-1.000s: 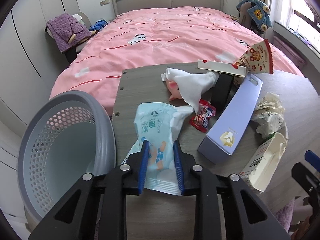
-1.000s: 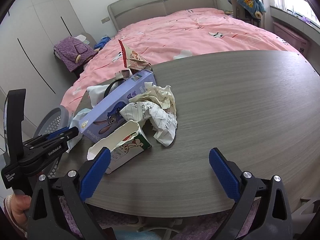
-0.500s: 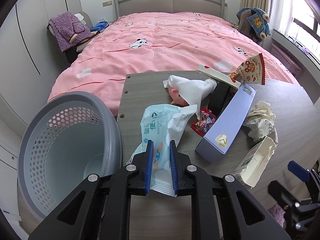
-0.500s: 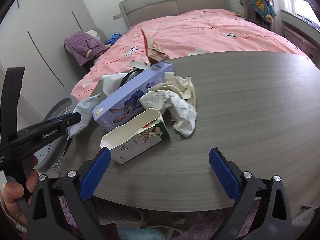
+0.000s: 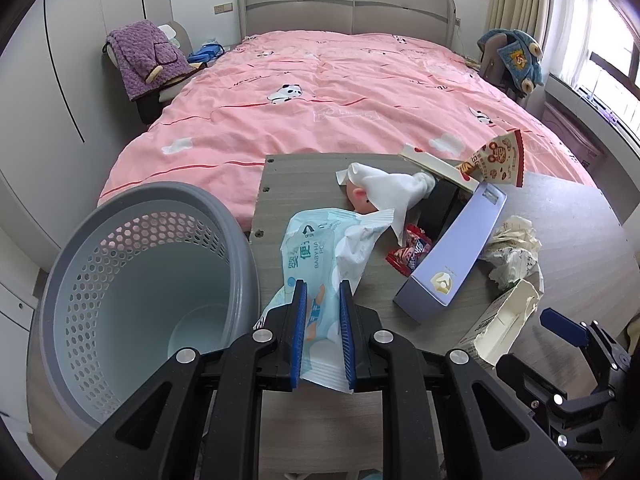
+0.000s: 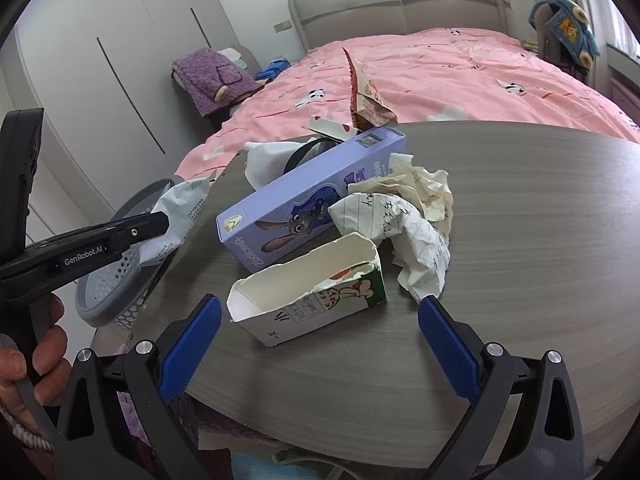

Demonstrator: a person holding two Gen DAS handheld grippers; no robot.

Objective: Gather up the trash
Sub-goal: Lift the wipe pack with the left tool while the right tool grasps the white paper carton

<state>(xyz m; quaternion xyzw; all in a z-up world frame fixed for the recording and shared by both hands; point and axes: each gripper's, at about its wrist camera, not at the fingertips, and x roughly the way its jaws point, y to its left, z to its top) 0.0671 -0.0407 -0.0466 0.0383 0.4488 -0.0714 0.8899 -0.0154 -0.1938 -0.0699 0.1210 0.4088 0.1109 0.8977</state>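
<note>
A bedroom with a pink-covered bed (image 5: 340,112) lies behind a grey wooden table (image 5: 304,176) littered with rubbish. In the left wrist view, the left gripper (image 5: 322,334) is clamped tight on the near end of a pale blue wipes packet (image 5: 320,256), which is held over the table's near left edge, just right of the grey perforated bin (image 5: 132,300). Beyond the packet lie a white tissue (image 5: 388,188) and a red candy wrapper (image 5: 412,256); to the right of the packet sits a long purple box (image 5: 456,256), with crumpled paper (image 5: 516,252) and a torn white carton (image 5: 500,328) further right. In the right wrist view, the right gripper (image 6: 320,344) hangs wide apart with nothing between its blue pads, just in front of the torn carton (image 6: 308,300). The purple box (image 6: 304,208) lies behind the carton, the crumpled paper (image 6: 408,220) to its right. To the left of the carton, a hand (image 6: 36,356) holds the left gripper (image 6: 160,222), the packet (image 6: 180,212) in its grip above the bin (image 6: 116,292).
</note>
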